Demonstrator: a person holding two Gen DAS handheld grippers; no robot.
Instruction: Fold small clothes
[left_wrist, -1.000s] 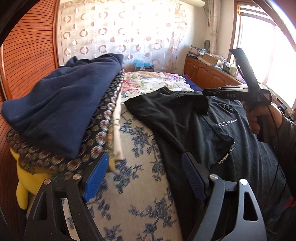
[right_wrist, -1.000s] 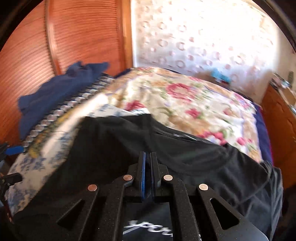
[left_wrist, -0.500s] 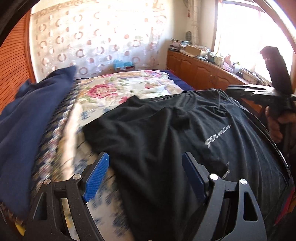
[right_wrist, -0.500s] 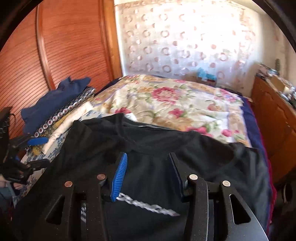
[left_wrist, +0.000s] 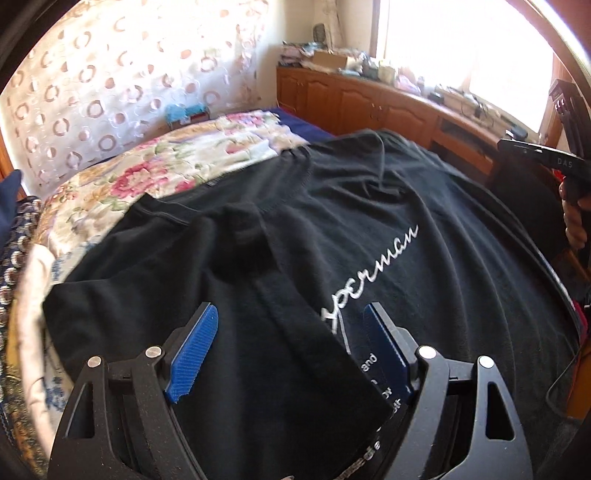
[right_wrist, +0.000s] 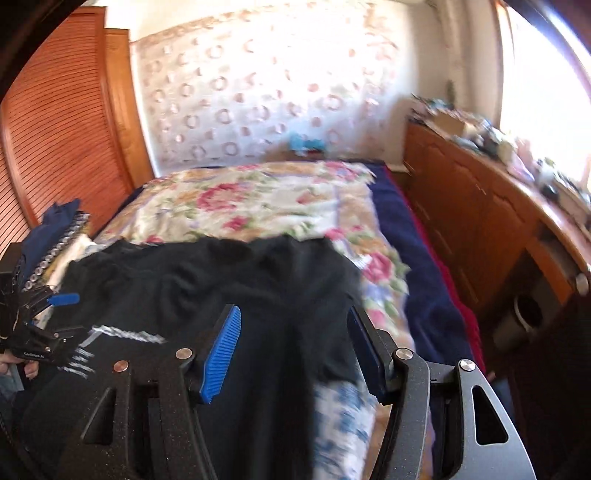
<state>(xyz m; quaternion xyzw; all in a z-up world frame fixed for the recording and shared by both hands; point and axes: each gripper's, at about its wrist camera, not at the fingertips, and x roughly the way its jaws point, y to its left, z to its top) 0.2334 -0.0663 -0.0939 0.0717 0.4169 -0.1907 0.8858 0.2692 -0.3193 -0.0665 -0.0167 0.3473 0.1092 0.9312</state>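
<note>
The left gripper (left_wrist: 288, 354) has swung over from the edge of the bed and now hangs above the black shirt (left_wrist: 303, 236), and the right gripper (right_wrist: 293, 347), which was pinched shut a moment ago, has come open and slid toward the shirt's right side. The pile of clothes (right_wrist: 59, 236) that filled the left view before now peeks in only at its left edge.

The bed (right_wrist: 258, 199) is the biggest thing, with a flowery cover and a dark blue sheet (right_wrist: 424, 280) along its right side. The black shirt lies spread out across the near end of the bed, front side up, with a flap folded over on the left half. A brown cupboard (right_wrist: 476, 221) runs along the wall under the bright window, with lots of small stuff on top (too blurry to name).

Both grippers have their blue pads wide apart and hold nothing. The left one sits just over the folded flap. The right one hovers over the shirt's right edge.

White curly writing on the shirt (left_wrist: 373, 273) reads "perman", with the first letters hidden under the flap. Smaller words below it are mostly hidden; only "and" can be read. The right gripper, seen from the left view (left_wrist: 532, 155), has "DAS" on its side.
</note>
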